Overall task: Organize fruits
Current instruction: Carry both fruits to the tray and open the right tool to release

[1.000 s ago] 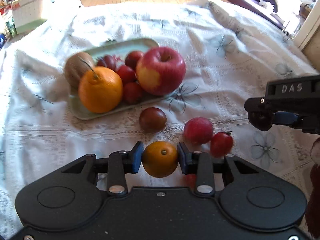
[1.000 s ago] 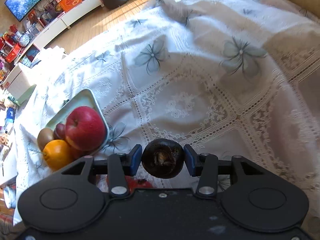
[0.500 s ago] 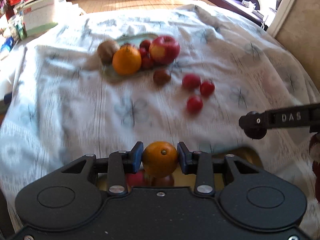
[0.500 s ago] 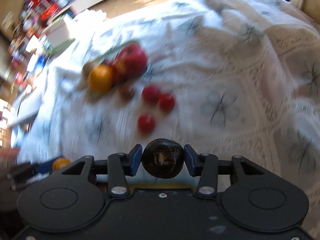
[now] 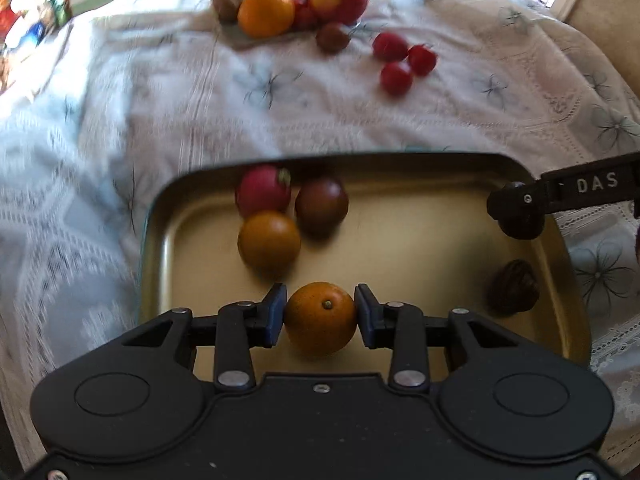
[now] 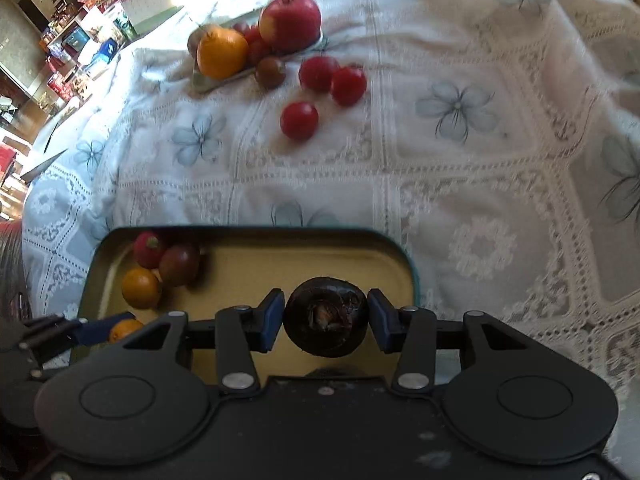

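Over yellow tray (image 5: 400, 240): left gripper (image 5: 320, 312) clamps small orange (image 5: 320, 318); right gripper (image 6: 326, 322) clamps dark fruit (image 6: 326, 320); lower low, release gently clear of tray's other fruit.

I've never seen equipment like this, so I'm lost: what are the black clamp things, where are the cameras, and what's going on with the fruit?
These are two hand-held grippers, each carrying a camera that looks along its jaws. The left gripper is shut on a small orange; the right gripper is shut on a dark round fruit. Both hover over a tray that holds an orange fruit, a dark plum and a red fruit. Farther off, on the tablecloth, is a plate with an apple.
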The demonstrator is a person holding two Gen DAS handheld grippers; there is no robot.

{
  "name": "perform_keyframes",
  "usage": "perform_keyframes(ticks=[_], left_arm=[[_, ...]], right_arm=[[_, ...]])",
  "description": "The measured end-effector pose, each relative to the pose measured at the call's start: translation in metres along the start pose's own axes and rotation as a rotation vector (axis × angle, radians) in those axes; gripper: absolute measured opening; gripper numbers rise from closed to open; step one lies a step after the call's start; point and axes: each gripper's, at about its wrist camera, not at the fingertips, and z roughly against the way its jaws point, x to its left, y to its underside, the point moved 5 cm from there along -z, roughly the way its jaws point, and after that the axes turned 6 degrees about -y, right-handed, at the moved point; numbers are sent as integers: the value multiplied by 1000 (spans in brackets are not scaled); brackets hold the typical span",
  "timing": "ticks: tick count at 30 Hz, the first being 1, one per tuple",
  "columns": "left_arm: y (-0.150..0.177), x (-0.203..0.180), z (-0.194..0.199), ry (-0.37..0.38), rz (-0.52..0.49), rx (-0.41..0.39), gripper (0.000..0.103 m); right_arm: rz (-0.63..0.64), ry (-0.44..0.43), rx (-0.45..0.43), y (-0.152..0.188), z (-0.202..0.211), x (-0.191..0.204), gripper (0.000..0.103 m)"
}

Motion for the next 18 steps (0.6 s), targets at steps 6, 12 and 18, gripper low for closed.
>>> perform_keyframes(ticks=[6,12,18], left_arm=[[9,5,0,-61,30,-15,45],[11,7,-3,-136,49,-13,45],[13,6,-4,-171,43,-10,45]], right_arm=[[79,40,-32,8,-3,10,47],[95,24,-38,9,-1,13,47],[120,18,-54,11,3,15,47]])
